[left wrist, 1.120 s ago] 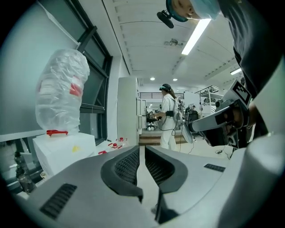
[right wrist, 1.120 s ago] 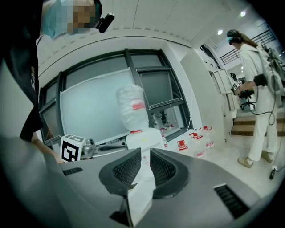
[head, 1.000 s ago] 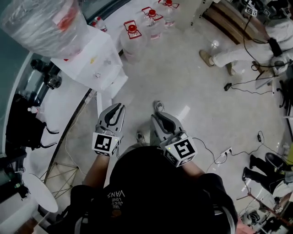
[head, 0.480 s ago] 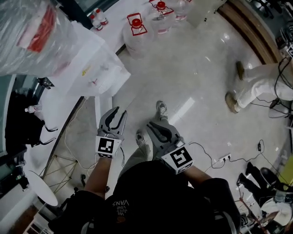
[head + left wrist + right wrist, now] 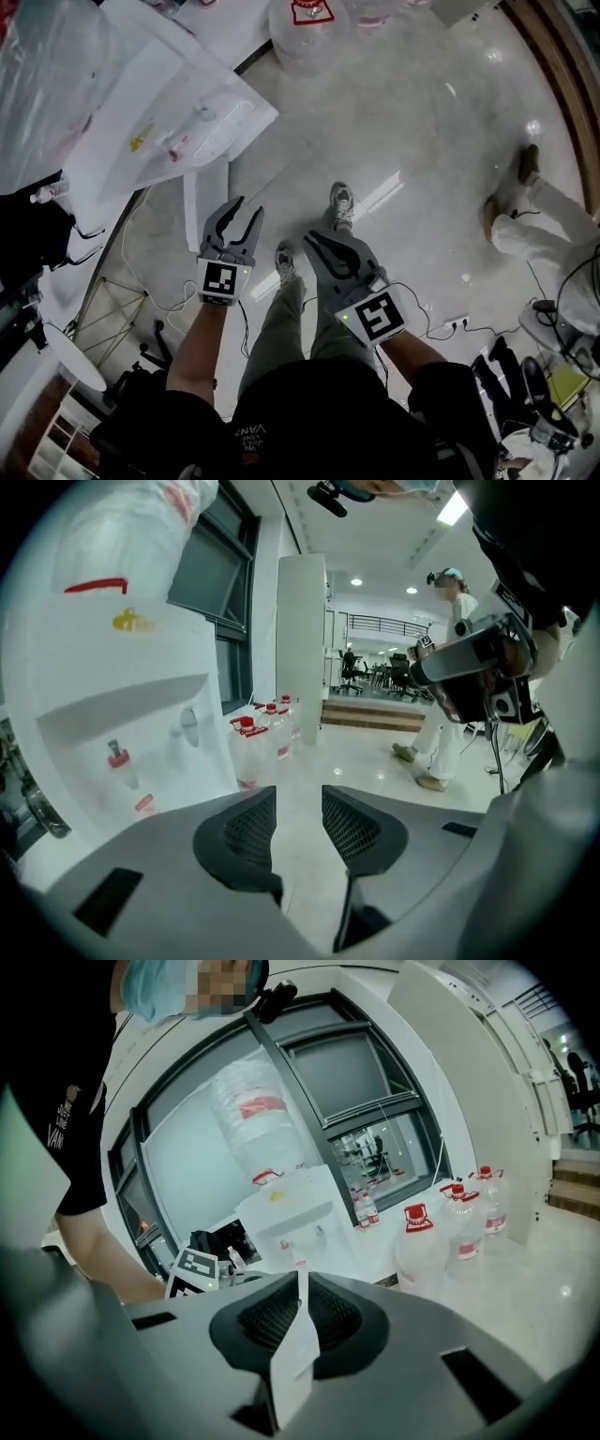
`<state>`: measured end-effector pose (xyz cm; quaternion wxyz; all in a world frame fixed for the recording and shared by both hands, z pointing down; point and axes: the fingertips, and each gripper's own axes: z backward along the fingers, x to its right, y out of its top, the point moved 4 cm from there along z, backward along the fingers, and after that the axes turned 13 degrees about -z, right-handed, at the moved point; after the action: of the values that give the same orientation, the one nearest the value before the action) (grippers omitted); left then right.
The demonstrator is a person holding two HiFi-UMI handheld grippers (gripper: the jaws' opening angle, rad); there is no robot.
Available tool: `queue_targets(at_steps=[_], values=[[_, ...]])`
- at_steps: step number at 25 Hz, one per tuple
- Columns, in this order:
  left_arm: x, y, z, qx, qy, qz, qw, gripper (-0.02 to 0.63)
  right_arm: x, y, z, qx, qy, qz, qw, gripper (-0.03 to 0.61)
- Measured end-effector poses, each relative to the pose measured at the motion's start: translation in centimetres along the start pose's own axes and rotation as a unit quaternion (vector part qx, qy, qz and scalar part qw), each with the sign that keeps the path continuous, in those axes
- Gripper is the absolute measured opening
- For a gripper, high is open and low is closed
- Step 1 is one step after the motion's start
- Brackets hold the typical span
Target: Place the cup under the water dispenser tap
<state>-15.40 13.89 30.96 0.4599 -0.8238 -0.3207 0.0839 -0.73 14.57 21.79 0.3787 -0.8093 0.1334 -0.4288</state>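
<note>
Two grippers, side by side. Left gripper (image 5: 298, 803): jaws partly apart, just been opening, nothing between them. Right gripper (image 5: 300, 1283): jaws closed on a thin white slip (image 5: 292, 1363), its long axis running back along the jaws. The slip is probably the cup, in flattened paper, though no view settles it. Dispenser (image 5: 178, 122): white, ahead and to the left of both grippers, well apart from them. The left gripper is nearer; the right gripper carries the load. Red tap (image 5: 117, 757) and second tap (image 5: 188, 727): in the front recess, no cup under either. Floor (image 5: 422, 141): pale, glossy, cables (image 5: 441, 323) trailing. Red-capped jugs (image 5: 417, 1241) beside the dispenser; another person (image 5: 539, 225) far right.
</note>
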Motion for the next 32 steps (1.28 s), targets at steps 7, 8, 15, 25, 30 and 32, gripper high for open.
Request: queue_targets(at_steps=[7,8,15,25,30,32], values=[[0.6,-8.1,-6.4,-0.045,-0.018,-0.008,0.9988,0.156,6.3,-4.1,-4.8,-0.008,0.009,-0.021,1.000,0.047],[0.8,-9.1,-7.2,-0.052,-0.021,-0.011,0.9984,0.156,7.1,-4.7,-5.4,-0.009,0.011,-0.024,1.000,0.048],[-0.4,-17.5,-13.7,-0.097,-0.008,-0.037,0.9946,0.182,13.2,-9.9,-9.8,-0.023,0.023,-0.031,0.999,0.047],[-3.8,-27.4,-22.8,-0.163,0.033,-0.044,0.9851,0.240,20.7,-16.1,-14.2,-0.077,0.023,-0.050,0.996,0.047],[-6.8,-31.1,-26.3,-0.188,0.069,-0.035,0.9791,0.249,24.0,-18.3,-16.4,-0.104,0.029,-0.042,0.993,0.048],[-7.9,-32.6,-27.8,-0.199,0.072,-0.041,0.9765,0.250,25.2,-19.2,-17.3,-0.118,0.034,-0.033,0.992,0.048]])
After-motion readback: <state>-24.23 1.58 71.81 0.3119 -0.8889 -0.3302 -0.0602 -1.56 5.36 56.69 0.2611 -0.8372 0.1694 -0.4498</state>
